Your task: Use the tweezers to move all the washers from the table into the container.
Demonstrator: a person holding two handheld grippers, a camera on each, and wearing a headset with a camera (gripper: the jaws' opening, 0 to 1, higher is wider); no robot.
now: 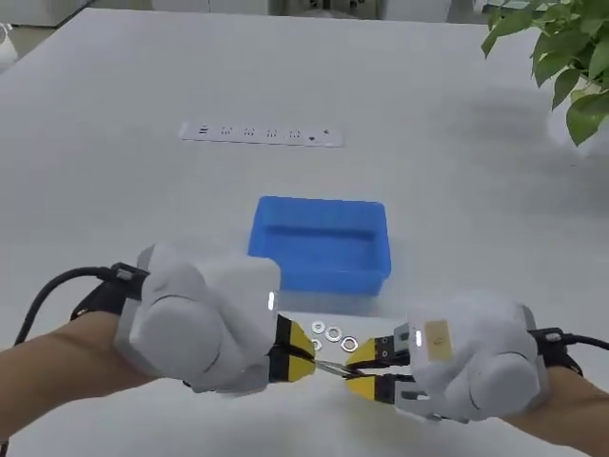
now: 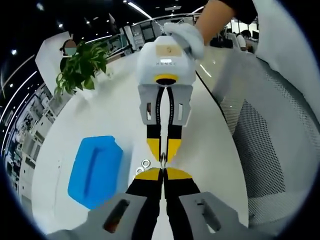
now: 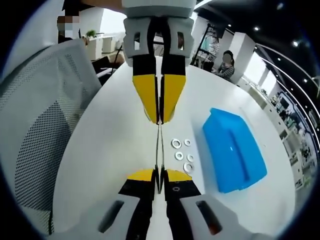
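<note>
Lighting: bright, even, from overhead; ceiling strips (image 2: 140, 9) read as white streaks in the left gripper view.
Table (image 1: 428, 171): pale, mild sheen, no hard glare.
Shadows: soft; one under the blue container (image 1: 322, 243) (front edge), a faint one near the plant (image 1: 561, 57).
Head view: slightly soft.
Gripper views: strong fisheye bending at the edges; tweezers (image 3: 159, 145) crisp mid-frame, background blurred.
</note>
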